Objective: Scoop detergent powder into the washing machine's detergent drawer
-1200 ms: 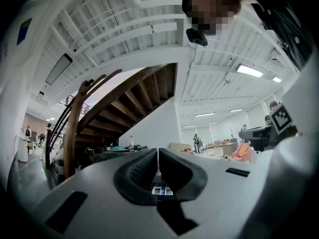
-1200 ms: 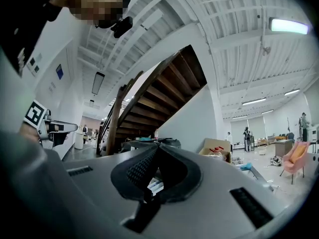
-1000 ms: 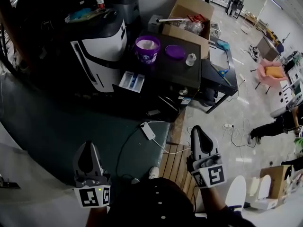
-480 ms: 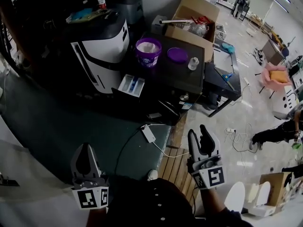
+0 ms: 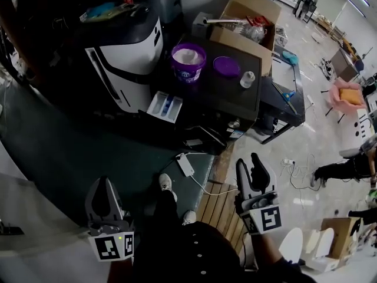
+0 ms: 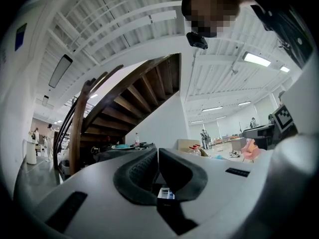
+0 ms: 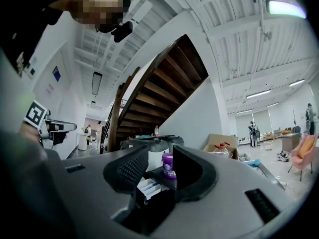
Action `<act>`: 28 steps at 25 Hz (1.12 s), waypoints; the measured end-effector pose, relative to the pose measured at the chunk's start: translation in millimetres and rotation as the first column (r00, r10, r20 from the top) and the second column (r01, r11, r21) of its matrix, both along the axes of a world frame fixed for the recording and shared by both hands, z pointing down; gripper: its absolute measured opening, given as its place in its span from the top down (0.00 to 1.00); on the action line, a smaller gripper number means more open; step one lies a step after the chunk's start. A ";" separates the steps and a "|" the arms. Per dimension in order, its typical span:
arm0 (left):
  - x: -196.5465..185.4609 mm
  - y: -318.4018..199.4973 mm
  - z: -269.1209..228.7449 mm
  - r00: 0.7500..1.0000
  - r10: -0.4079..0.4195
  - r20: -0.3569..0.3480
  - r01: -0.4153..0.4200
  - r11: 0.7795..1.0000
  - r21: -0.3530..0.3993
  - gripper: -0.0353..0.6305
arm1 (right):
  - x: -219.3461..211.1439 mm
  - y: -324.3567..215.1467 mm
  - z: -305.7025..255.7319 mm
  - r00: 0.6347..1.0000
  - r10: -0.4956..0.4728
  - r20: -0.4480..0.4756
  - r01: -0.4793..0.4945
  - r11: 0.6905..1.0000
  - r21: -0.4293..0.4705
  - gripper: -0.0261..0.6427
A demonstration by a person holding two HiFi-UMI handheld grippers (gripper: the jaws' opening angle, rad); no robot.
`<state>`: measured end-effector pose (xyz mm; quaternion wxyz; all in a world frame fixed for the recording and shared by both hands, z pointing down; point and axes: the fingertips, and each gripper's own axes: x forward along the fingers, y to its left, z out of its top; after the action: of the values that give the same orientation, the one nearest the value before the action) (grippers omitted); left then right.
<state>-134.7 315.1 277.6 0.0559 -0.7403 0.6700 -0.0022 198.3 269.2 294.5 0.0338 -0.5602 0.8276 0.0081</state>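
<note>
— Purple detergent tub (image 5: pixel 188 62): where is it seen?
— It is set open on the dark desk (image 5: pixel 235 99), white powder showing, with its lid (image 5: pixel 227 66) laid beside it. The detergent drawer (image 5: pixel 165 106) is pulled out of the washing machine (image 5: pixel 126 52), near the tub.
— And the tools?
— Both are held well apart from it. The left tool (image 5: pixel 105 186) is closed on nothing. The right tool (image 5: pixel 250 163) has just been opened, with nothing between its jaws.

floor (image 5: pixel 321 140): pale, cables (image 5: pixel 296 165) strewn | stairs (image 7: pixel 159 93): dark wooden | ceiling (image 7: pixel 239 26): white, strip lights (image 7: pixel 286 7) | pink chair (image 5: pixel 346 94) far right
</note>
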 end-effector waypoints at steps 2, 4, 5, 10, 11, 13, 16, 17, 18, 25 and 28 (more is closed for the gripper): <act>-2.6 -22.6 4.0 1.000 0.014 -0.004 -0.014 1.000 0.003 0.91 | -2.1 -17.0 6.0 1.000 0.008 -0.014 -0.008 1.000 -0.005 0.74; -5.2 -49.2 7.0 1.000 0.031 -0.005 -0.031 1.000 0.006 0.91 | -2.1 -36.9 14.5 0.999 0.016 -0.032 -0.016 1.000 -0.017 0.74; -6.4 -63.8 7.4 0.999 0.040 -0.005 -0.040 0.999 0.008 0.91 | -3.5 -48.9 15.3 0.999 0.019 -0.040 -0.020 1.000 -0.017 0.74; -18.5 -138.9 1.5 0.997 0.068 -0.019 -0.068 0.997 0.022 0.91 | -21.6 -117.7 -3.6 0.998 0.054 -0.023 -0.054 0.999 -0.002 0.74; -21.0 -152.3 0.5 0.997 0.074 -0.021 -0.074 0.997 0.022 0.91 | -23.0 -129.0 -3.1 0.998 0.059 -0.027 -0.059 0.998 -0.007 0.74; -25.0 -177.5 -2.6 0.996 0.092 -0.021 -0.091 0.996 0.025 0.91 | -26.2 -150.1 -2.2 0.997 0.068 -0.035 -0.068 0.998 -0.015 0.75; -31.0 -212.9 -8.3 0.992 0.127 -0.021 -0.126 0.991 0.036 0.91 | -39.2 -182.6 -10.9 0.996 0.086 -0.028 -0.086 0.996 -0.007 0.76; -33.6 -223.1 -9.7 0.990 0.137 -0.022 -0.136 0.990 0.037 0.91 | -44.8 -192.4 -13.5 0.996 0.088 -0.025 -0.088 0.996 -0.008 0.76; -36.0 -232.3 -11.1 0.989 0.148 -0.022 -0.147 0.988 0.038 0.91 | -49.9 -200.8 -14.4 0.996 0.087 -0.024 -0.087 0.996 -0.015 0.76; -36.1 -283.9 -13.3 0.976 0.218 -0.003 -0.218 0.975 0.039 0.91 | -58.9 -249.1 9.6 0.997 0.060 -0.055 -0.067 0.989 -0.135 0.78; -34.6 -301.8 -12.0 0.974 0.225 0.000 -0.224 0.974 0.035 0.91 | -63.1 -277.2 15.0 0.996 0.046 -0.070 -0.058 0.981 -0.188 0.79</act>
<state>-169.3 13.4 265.7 0.0675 -0.8101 0.5821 0.0173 135.2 -7.9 309.5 -0.0470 -0.5817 0.8104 -0.0514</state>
